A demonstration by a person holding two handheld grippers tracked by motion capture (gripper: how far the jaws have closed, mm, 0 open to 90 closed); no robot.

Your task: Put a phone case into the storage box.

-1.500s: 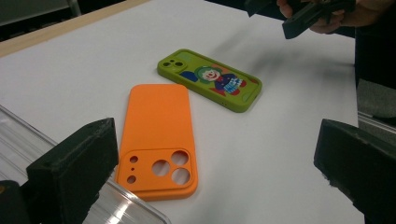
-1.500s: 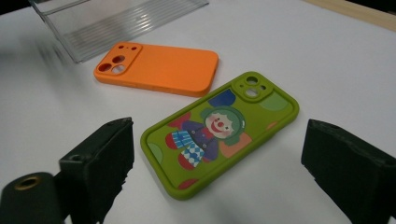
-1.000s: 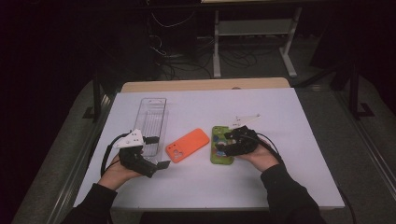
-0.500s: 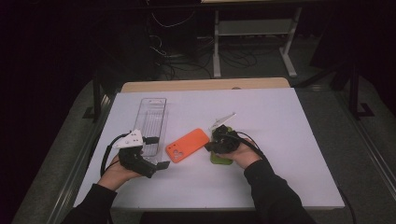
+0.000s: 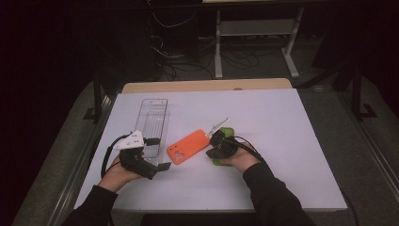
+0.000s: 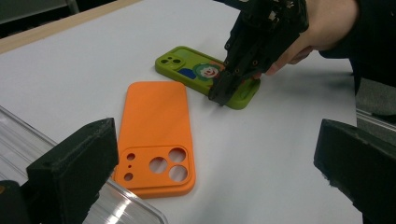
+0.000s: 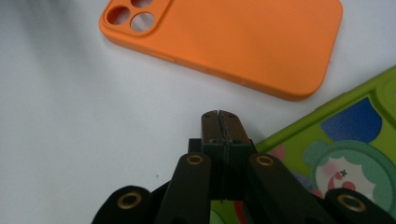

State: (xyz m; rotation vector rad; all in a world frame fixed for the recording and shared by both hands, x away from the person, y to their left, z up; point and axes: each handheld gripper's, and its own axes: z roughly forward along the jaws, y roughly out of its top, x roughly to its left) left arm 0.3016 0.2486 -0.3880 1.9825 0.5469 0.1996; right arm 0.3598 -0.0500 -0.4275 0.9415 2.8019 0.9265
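Right gripper (image 7: 218,116) has its jaws pressed together with nothing between them; they have just been closing. Its tips sit at the near-left edge of the green phone case (image 6: 205,74), which lies flat on the white table (image 5: 291,122) with a clown picture facing up. Orange phone case (image 6: 156,135) lies flat just left of the green one, not touching it. Left gripper (image 6: 210,177) has jaws wide apart and empty, near the table's left side, beside the clear plastic tray (image 5: 155,117).
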